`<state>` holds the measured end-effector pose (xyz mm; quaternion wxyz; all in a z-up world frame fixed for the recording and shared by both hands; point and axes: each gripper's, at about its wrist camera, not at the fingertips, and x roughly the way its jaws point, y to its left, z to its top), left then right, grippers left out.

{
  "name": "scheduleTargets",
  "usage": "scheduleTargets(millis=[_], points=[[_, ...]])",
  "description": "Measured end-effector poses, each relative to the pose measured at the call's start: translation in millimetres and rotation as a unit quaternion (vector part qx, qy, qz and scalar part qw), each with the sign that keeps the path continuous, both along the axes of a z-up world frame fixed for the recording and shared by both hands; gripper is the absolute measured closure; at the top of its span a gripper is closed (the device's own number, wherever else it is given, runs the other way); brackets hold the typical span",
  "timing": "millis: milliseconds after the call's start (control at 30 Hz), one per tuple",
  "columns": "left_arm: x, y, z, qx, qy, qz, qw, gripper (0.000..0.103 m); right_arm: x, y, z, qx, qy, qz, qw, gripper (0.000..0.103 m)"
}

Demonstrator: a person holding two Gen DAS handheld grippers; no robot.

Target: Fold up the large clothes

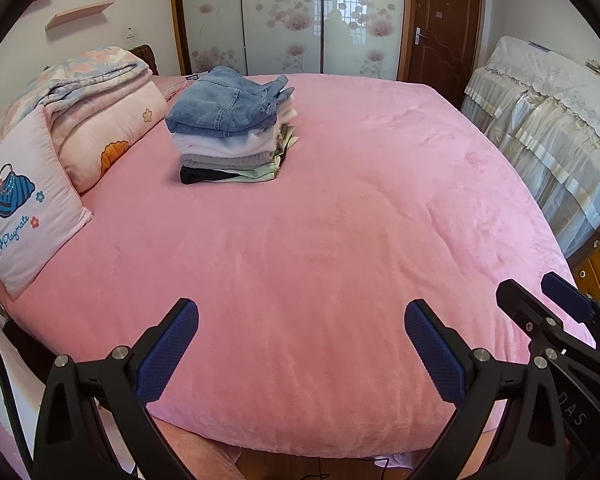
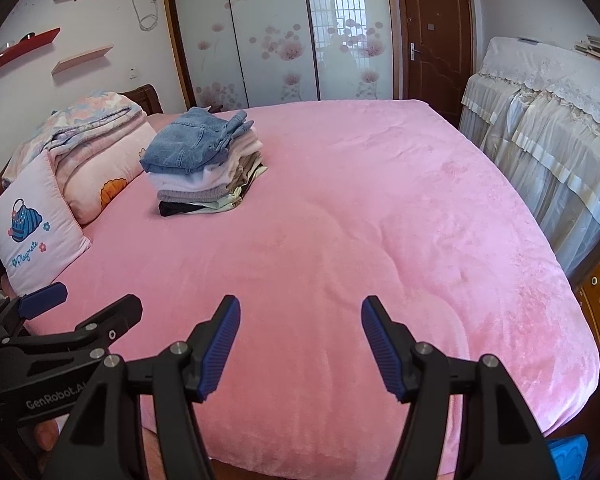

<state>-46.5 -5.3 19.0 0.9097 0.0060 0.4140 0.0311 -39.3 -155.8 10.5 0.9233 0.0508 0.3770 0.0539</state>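
Note:
A stack of folded clothes (image 1: 232, 132) with blue jeans on top sits on the pink bed (image 1: 319, 240), far left of centre; it also shows in the right wrist view (image 2: 204, 168). My left gripper (image 1: 301, 312) is open and empty above the bed's near edge. My right gripper (image 2: 300, 308) is open and empty, also above the near edge of the bed (image 2: 339, 220). The right gripper shows at the right of the left wrist view (image 1: 547, 300). The left gripper shows at the left of the right wrist view (image 2: 84, 304). No unfolded garment shows on the bed.
Pillows and a folded quilt (image 1: 88, 120) lie at the bed's left end, with a white "Playmate" cushion (image 1: 24, 208). A lace-covered piece of furniture (image 1: 547, 120) stands on the right. Sliding wardrobe doors (image 1: 284, 16) and a brown door (image 1: 443, 24) are behind the bed.

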Motion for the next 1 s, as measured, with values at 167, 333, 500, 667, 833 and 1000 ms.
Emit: scheduleTargets(millis=[167, 333, 500, 667, 833, 1000], points=[[-0.9, -1.2, 0.7, 0.006, -0.002, -0.004, 1.0, 0.001, -1.0, -0.1, 2.8, 0.001, -0.006, -0.005, 1.0, 0.039], [-0.4, -0.8, -0.3, 0.006, -0.001, -0.004, 1.0, 0.001, -1.7, -0.1, 3.0, 0.001, -0.007, -0.007, 1.0, 0.039], [0.1, -0.3, -0.9, 0.003, 0.001, -0.005, 1.0, 0.001, -1.5, -0.7, 3.1, 0.003, -0.008, -0.005, 1.0, 0.039], [-0.4, 0.2, -2.4, 0.005, 0.002, -0.004, 1.0, 0.001, -1.7, -0.9, 3.2, 0.001, -0.008, -0.006, 1.0, 0.039], [-0.7, 0.2, -4.6, 0.006, 0.002, -0.003, 1.0, 0.001, -1.6, -2.4, 3.0, 0.004, -0.006, -0.005, 1.0, 0.039], [-0.8, 1.5, -5.4, 0.005, -0.001, -0.004, 1.0, 0.001, -0.8, -2.8, 1.2, 0.006, -0.006, -0.004, 1.0, 0.039]])
